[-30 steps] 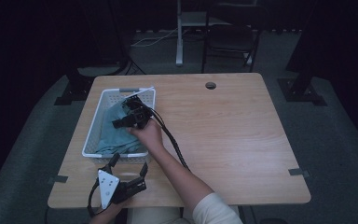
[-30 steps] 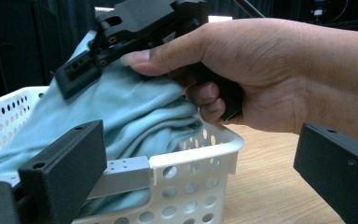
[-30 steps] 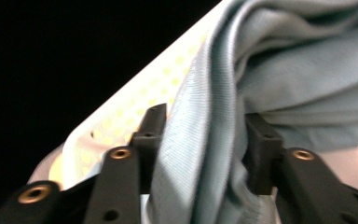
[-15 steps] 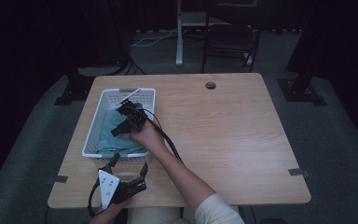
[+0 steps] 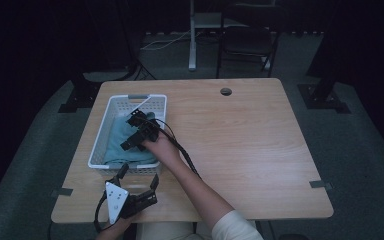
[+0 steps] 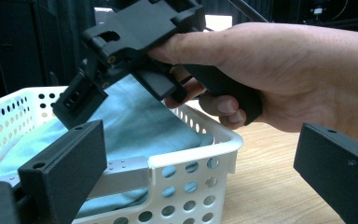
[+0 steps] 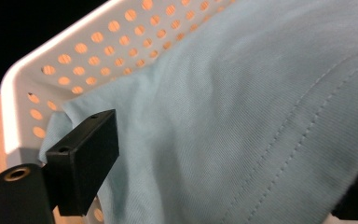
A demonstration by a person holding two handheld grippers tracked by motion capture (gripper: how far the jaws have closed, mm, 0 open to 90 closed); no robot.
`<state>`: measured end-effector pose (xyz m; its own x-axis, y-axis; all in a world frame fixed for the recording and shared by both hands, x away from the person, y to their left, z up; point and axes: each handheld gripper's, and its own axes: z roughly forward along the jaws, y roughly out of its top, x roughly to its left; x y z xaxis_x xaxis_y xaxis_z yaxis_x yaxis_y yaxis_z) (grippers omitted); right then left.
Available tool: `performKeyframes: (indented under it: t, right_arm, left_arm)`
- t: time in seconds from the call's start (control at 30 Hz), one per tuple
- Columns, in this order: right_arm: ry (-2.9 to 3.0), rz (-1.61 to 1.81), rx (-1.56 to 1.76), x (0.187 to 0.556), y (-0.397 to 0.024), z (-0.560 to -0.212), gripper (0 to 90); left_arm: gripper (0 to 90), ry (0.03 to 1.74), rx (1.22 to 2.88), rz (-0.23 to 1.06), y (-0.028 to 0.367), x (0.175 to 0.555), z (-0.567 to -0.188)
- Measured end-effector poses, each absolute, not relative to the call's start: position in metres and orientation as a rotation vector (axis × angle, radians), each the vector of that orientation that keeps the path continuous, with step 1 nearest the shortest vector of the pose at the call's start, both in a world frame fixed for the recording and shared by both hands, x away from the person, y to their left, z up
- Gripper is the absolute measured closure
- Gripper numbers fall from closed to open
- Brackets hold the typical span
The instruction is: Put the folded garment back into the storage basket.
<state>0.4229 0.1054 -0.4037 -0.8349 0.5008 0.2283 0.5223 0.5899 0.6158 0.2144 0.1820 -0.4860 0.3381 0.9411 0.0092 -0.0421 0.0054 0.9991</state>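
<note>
Right tongs (image 5: 136, 131) have just been opening over teal cloth (image 5: 122, 142), partly hiding it.

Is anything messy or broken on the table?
Nothing looks broken or spilled. The teal cloth lies inside the white basket, a bit rumpled and riding up one wall. The right gripper hangs over it with its jaws just opened and nothing pinched. The left gripper waits open at the table's near edge.

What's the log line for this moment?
right hand-held gripper: open, just opening, over teal cloth | cloth: in white basket | left hand-held gripper: open, empty
</note>
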Motion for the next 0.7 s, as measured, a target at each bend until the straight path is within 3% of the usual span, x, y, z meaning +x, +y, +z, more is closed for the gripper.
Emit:
performKeyframes:
  t: [0.4,0.7]
  right_arm:
    - [-2.789,-1.166,-0.928,0.414,0.092,-0.404,12.1]
    - [-2.670,-1.460,-0.887,0.408,0.070,-0.404,12.1]
  left_arm:
    - [3.7,0.923,1.322,0.973,0.182,0.215,-0.486]
    - [3.7,0.926,1.322,0.975,0.182,0.215,-0.486]
